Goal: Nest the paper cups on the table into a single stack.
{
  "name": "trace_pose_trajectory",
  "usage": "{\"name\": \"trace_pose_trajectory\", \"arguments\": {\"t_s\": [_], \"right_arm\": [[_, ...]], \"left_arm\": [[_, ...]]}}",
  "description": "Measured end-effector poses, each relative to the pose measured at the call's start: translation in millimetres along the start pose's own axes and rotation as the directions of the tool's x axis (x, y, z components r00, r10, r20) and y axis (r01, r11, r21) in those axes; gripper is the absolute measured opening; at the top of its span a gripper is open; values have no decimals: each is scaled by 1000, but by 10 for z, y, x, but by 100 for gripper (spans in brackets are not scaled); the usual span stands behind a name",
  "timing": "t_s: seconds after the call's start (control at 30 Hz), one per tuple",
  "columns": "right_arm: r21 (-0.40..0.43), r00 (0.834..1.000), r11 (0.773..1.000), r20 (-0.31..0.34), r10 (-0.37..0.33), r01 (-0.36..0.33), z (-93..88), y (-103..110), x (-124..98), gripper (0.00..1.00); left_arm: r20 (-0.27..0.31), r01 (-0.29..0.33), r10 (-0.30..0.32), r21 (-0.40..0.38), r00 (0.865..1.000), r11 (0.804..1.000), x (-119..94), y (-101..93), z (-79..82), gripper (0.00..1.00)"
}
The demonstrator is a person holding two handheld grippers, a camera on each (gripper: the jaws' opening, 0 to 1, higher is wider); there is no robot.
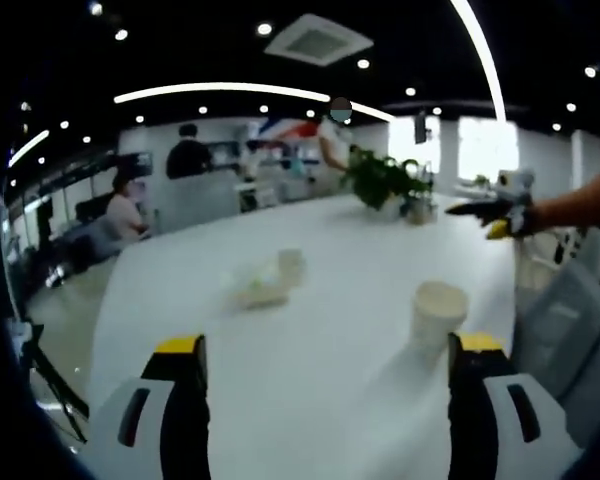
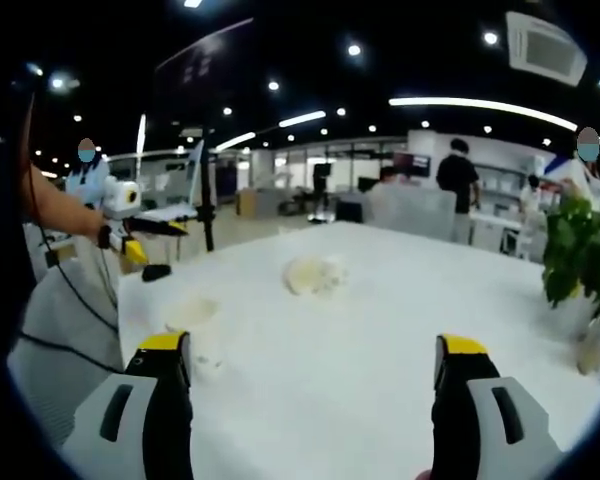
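Left gripper (image 1: 325,385), right gripper (image 2: 312,385): white moulded bodies with dark oval slots; black jaws are capped in yellow. Bare forearm (image 1: 580,205); no sleeve is seen.

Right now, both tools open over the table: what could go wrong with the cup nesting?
1. The upright paper cup stands right by the left tool's inner jaw; a careless closing move could tip it.
2. The other cups lie blurred in a loose cluster mid-table; their poses are unclear, so a grasp may crush or miss.
3. The right tool has a cup by its jaw near the table edge; a nudge could knock it off.
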State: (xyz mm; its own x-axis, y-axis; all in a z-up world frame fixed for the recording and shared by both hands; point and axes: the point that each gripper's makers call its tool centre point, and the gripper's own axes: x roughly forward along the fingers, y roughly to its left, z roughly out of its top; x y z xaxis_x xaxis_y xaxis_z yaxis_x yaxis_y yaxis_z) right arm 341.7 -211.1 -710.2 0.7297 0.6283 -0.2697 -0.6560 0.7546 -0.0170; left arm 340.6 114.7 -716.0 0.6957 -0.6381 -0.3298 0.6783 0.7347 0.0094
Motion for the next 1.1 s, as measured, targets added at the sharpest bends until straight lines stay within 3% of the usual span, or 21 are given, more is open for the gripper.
{"name": "trace_pose_trajectory", "arguments": {"t_s": [0.17, 0.5, 0.6, 0.67, 0.83, 1.1], "right_arm": [[-1, 1000, 1000, -13, 18, -18, -46, 54, 35, 100], [3, 1000, 1000, -21, 18, -18, -90, 58, 25, 100], [4, 1000, 1000, -22, 16, -16, -95, 46, 15, 100], [3, 999, 1000, -26, 19, -19, -105, 49, 7, 100], [10, 1000, 1000, -24, 15, -15, -120, 35, 4, 100], [19, 1000, 1000, -23, 13, -13, -137, 47, -5, 100]], "left_arm": [[6, -26, 26, 1, 1000, 1000, -80, 103, 11, 98], [-10, -8, 8, 49, 1000, 999, -33, 88, 25, 98], [-41, -9, 14, 112, 999, 994, 18, 132, 50, 98], [-79, 22, -10, 148, 997, 989, 68, 85, 103, 98], [-85, 63, -47, 194, 995, 979, 214, 82, 304, 98], [-141, 124, -87, 280, 986, 952, 449, 127, 350, 98]]}}
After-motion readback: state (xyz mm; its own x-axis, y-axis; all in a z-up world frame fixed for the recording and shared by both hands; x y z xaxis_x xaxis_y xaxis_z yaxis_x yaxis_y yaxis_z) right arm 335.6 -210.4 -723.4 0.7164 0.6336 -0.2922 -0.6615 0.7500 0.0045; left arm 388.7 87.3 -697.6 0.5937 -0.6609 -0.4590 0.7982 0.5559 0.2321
